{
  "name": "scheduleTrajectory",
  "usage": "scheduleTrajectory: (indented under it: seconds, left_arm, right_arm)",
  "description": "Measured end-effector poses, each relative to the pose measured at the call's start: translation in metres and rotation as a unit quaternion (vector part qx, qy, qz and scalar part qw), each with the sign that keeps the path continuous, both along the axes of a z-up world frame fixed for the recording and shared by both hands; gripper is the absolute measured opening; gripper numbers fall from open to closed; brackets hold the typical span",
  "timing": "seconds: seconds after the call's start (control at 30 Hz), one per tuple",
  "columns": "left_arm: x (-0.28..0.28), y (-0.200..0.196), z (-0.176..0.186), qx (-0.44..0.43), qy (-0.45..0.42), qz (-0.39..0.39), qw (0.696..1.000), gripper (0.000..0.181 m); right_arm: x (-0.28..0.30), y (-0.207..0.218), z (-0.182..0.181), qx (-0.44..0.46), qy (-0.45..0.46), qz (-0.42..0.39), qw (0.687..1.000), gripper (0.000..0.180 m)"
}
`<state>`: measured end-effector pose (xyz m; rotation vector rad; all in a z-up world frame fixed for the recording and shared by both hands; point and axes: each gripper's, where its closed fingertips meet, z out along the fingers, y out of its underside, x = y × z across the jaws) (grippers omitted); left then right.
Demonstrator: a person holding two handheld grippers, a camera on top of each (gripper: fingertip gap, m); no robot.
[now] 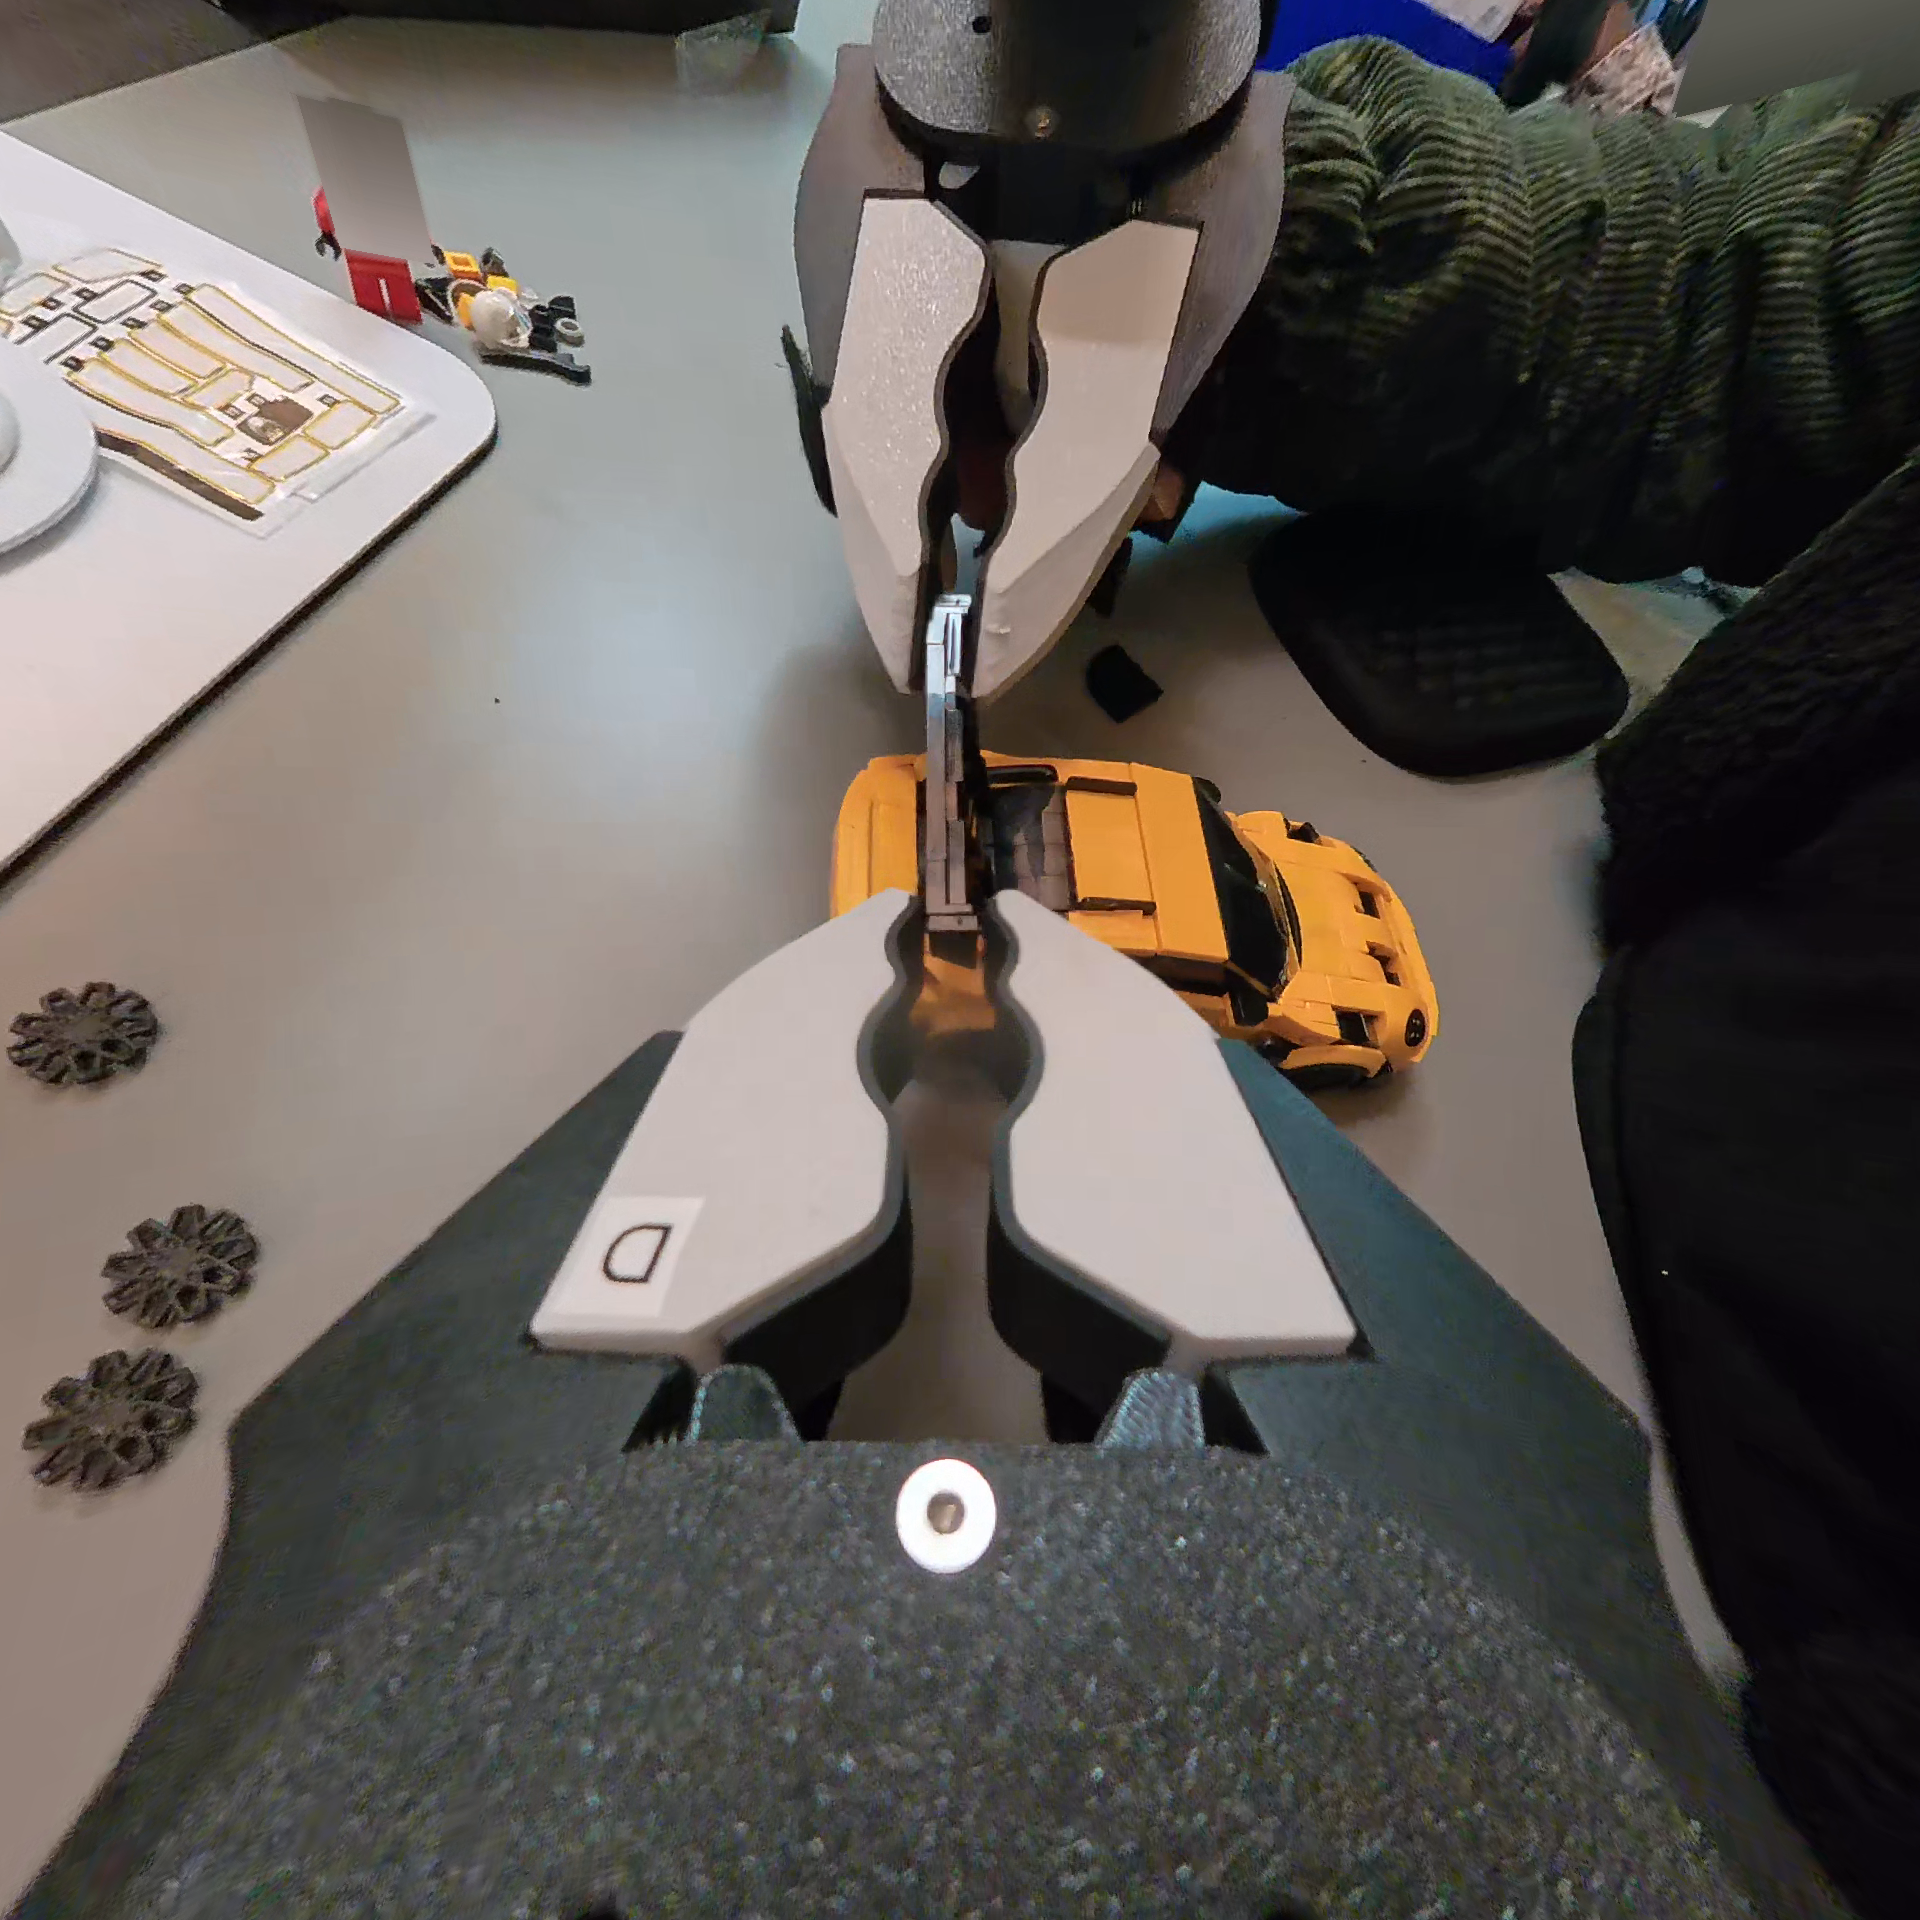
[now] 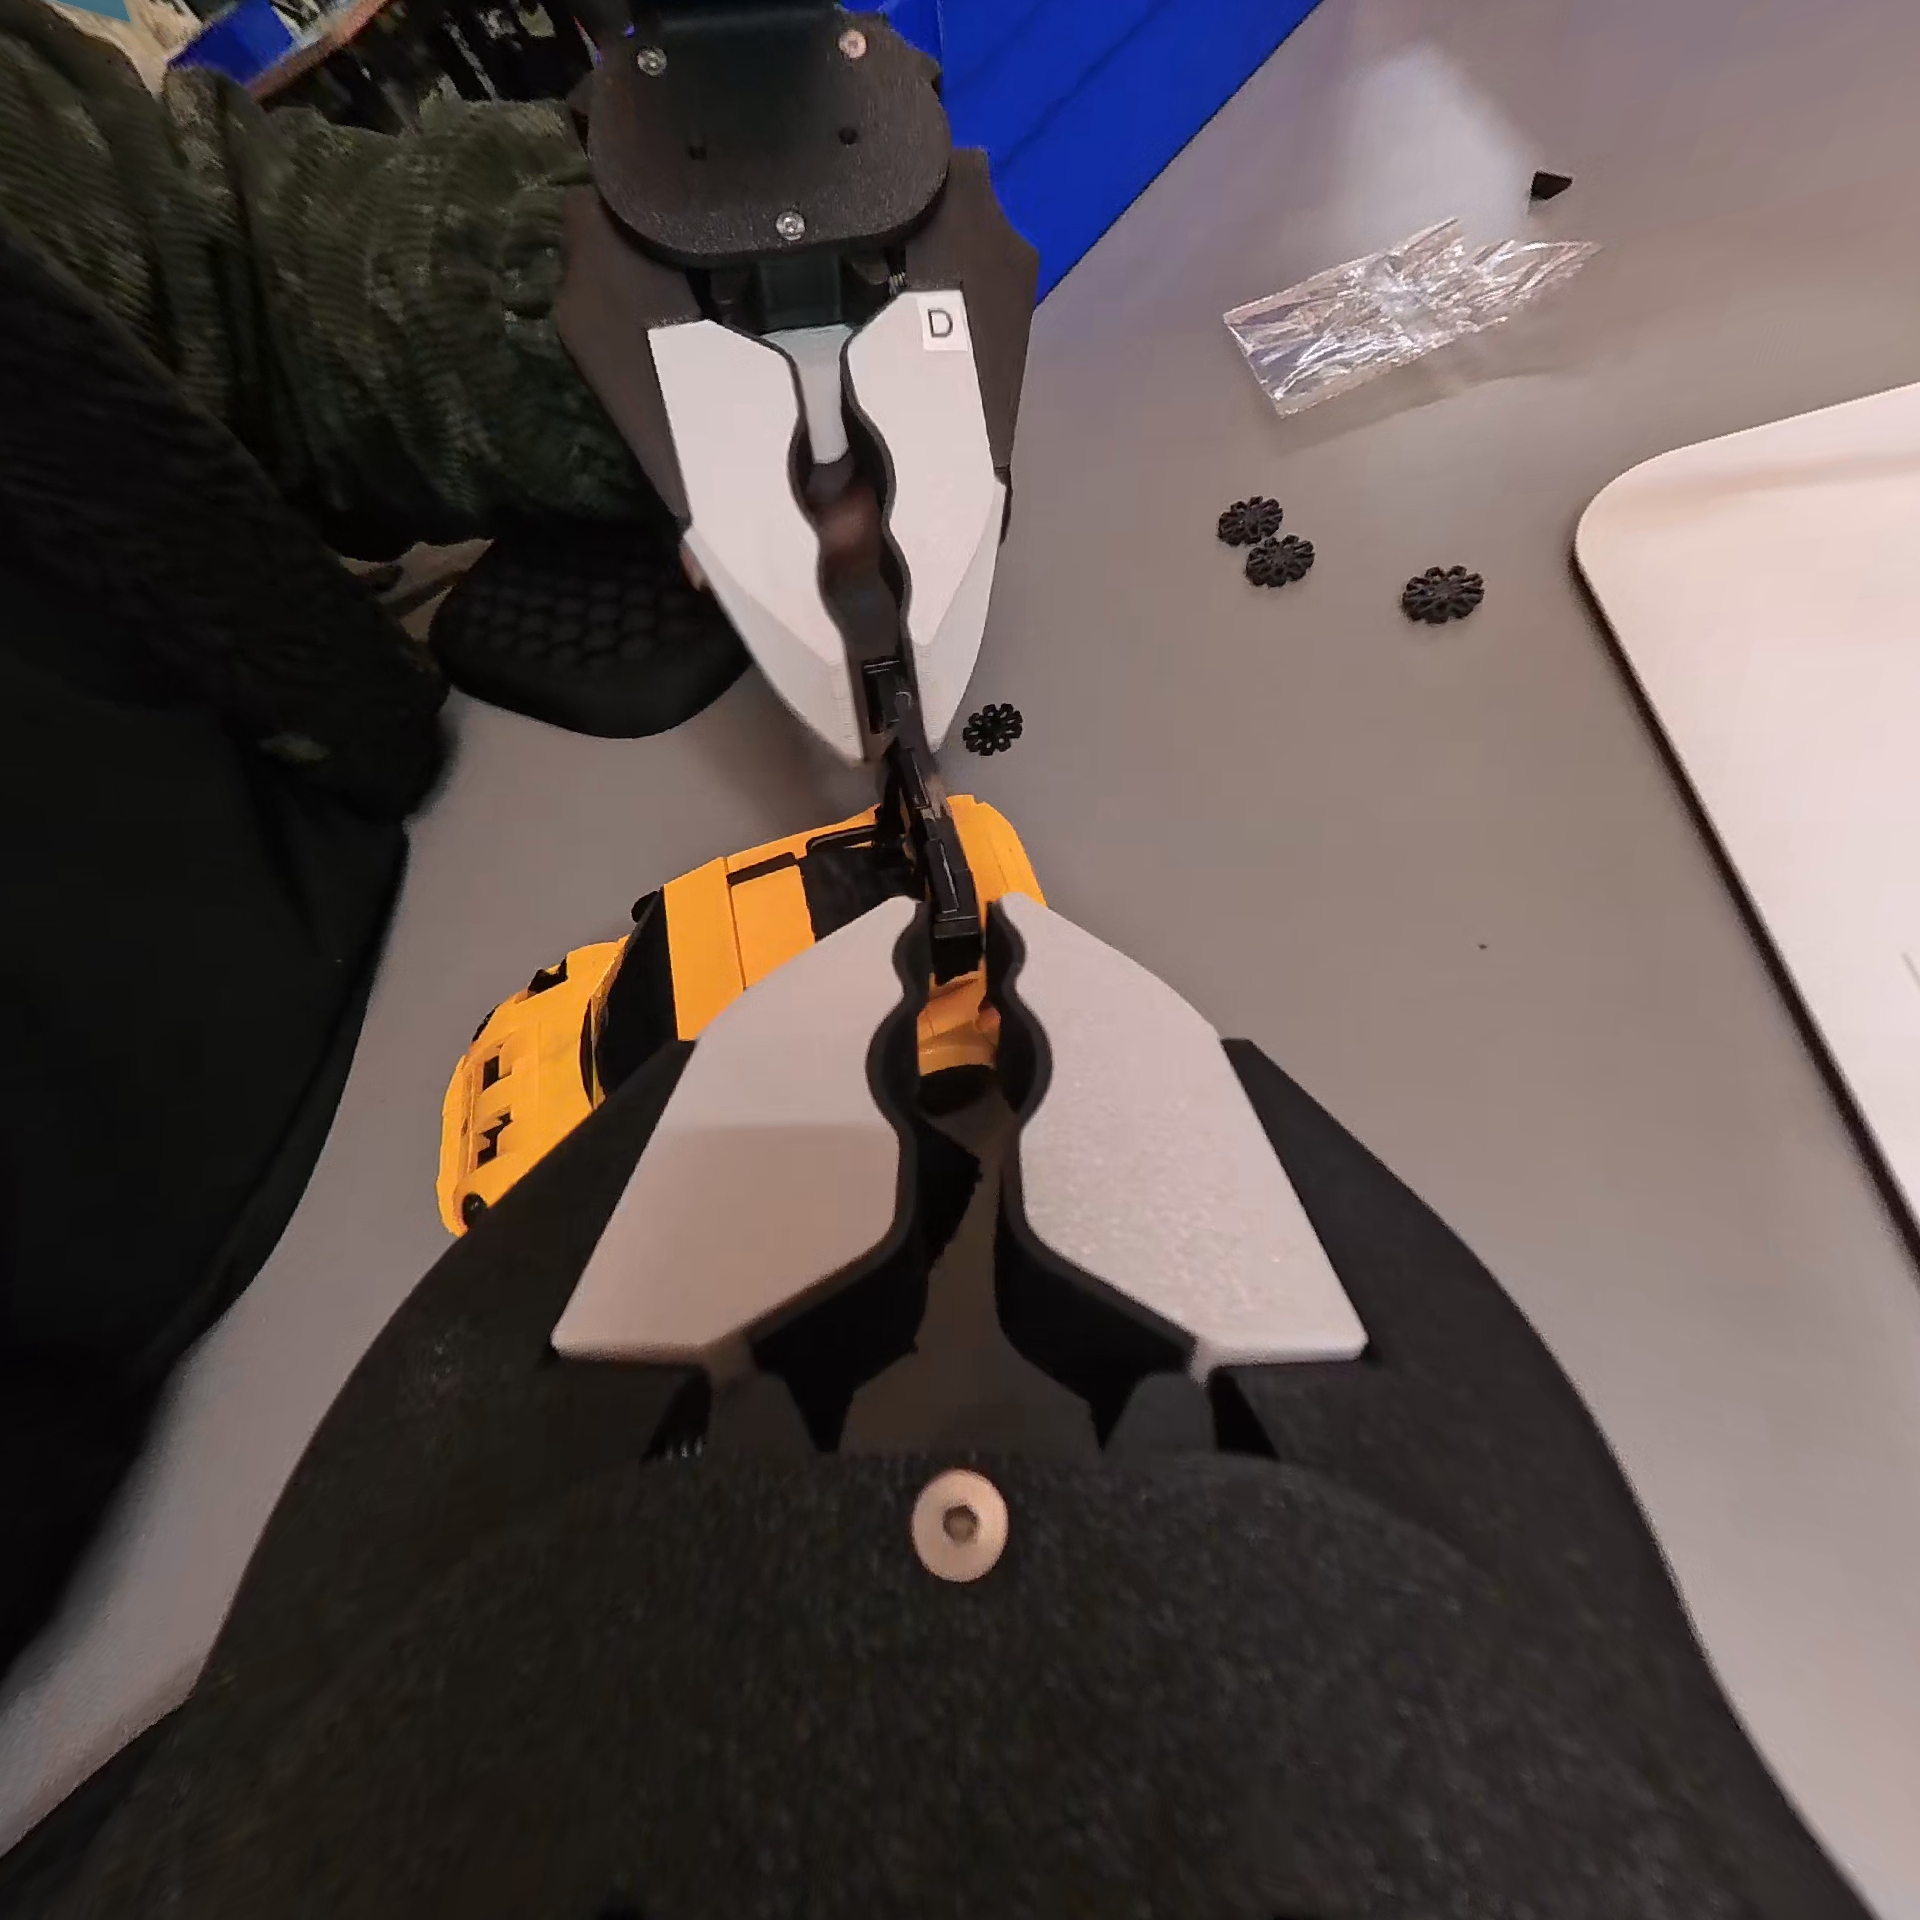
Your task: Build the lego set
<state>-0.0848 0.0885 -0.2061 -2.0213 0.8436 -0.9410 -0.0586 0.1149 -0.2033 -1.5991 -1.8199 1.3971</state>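
two grippers are meeting tip to tip above the grey table (image 1: pixel 436 831), each clenching one end of the same slim black lego piece (image 1: pixel 951 790). the left gripper (image 1: pixel 951 920) is pinching its near end, and the right gripper (image 1: pixel 951 665) is pinching the far end, opposite it. just beneath and beyond the left gripper's fingertips (image 1: pixel 831 966) the yellow lego car (image 1: pixel 1174 894) is sitting on its wheels, nose pointing right. three black wheel rims (image 1: pixel 177 1262) are lying well off to the left gripper's left, and loose small parts (image 1: pixel 488 301) are lying far ahead on the left beside a white tray (image 1: pixel 416 457) that is carrying a sticker sheet (image 1: pixel 197 384).
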Motion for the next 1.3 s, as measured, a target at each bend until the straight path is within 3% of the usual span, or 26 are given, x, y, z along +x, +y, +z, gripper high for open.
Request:
scheduleTrajectory:
  seconds: [0.07,0.23,0.6,1.03,1.1,1.3]
  left_arm:
    - [0.0,0.001,0.002,0.0,-0.008,0.006,1.0,0.022]
    - [0.001,0.002,0.003,0.012,0.002,0.004,1.0,0.008]
    - [0.004,0.001,0.003,0.017,0.008,-0.023,1.0,0.008]
    - [0.003,0.001,0.003,0.019,0.01,-0.027,0.999,0.009]
    - [0.003,0.001,0.004,0.019,0.006,-0.023,1.0,0.018]
    - [-0.003,0.001,0.006,0.022,0.005,0.001,1.0,0.018]
  right_arm:
    - [0.0,0.001,0.0,0.005,0.001,0.001,1.0,0.017]
    - [-0.001,-0.001,0.002,0.011,0.013,0.025,1.0,0.008]
    - [0.0,-0.007,0.001,0.02,-0.005,0.126,0.992,0.008]
    - [0.0,-0.006,0.001,0.014,-0.023,0.121,0.992,0.008]
    - [0.001,-0.006,0.002,0.018,-0.023,0.117,0.993,0.016]
    - [0.01,0.004,0.009,0.021,0.001,0.059,0.998,0.014]
